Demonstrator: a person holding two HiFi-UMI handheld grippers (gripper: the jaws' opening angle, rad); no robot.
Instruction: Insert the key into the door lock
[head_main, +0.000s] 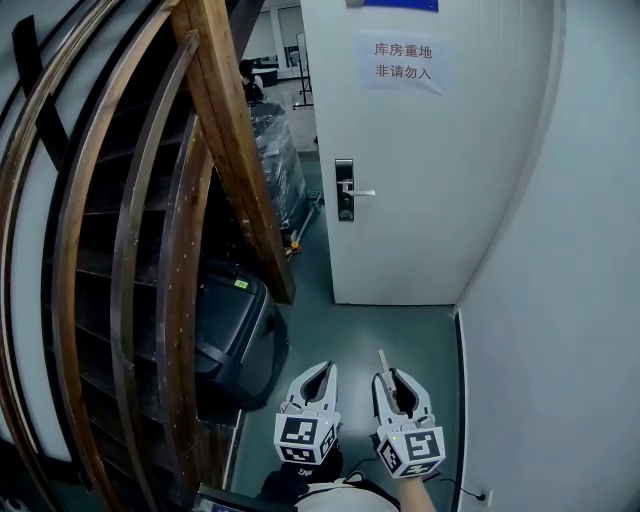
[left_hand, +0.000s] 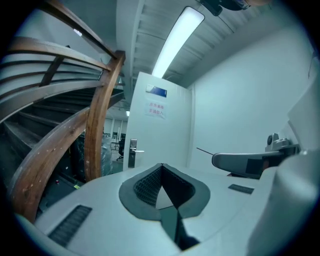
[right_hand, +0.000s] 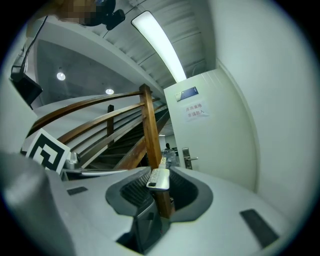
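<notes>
Ahead stands a white door (head_main: 430, 150) with a metal lock plate and lever handle (head_main: 345, 190), also seen small as the lock (left_hand: 133, 152) and the lock (right_hand: 187, 157). My right gripper (head_main: 392, 376) is shut on a key (right_hand: 159, 178); its thin blade (head_main: 382, 360) sticks out forward past the tips, towards the door. The key's blade (left_hand: 205, 150) also shows from the left gripper view. My left gripper (head_main: 322, 370) hangs beside the right one with its jaws shut on nothing. Both grippers are well short of the door, low in the head view.
A curved wooden stair rail (head_main: 230, 150) fills the left side. A black case (head_main: 235, 335) lies on the floor under it, and a wrapped pallet (head_main: 278, 150) stands further back. A paper notice (head_main: 402, 62) is stuck on the door. A white wall (head_main: 570, 300) closes the right.
</notes>
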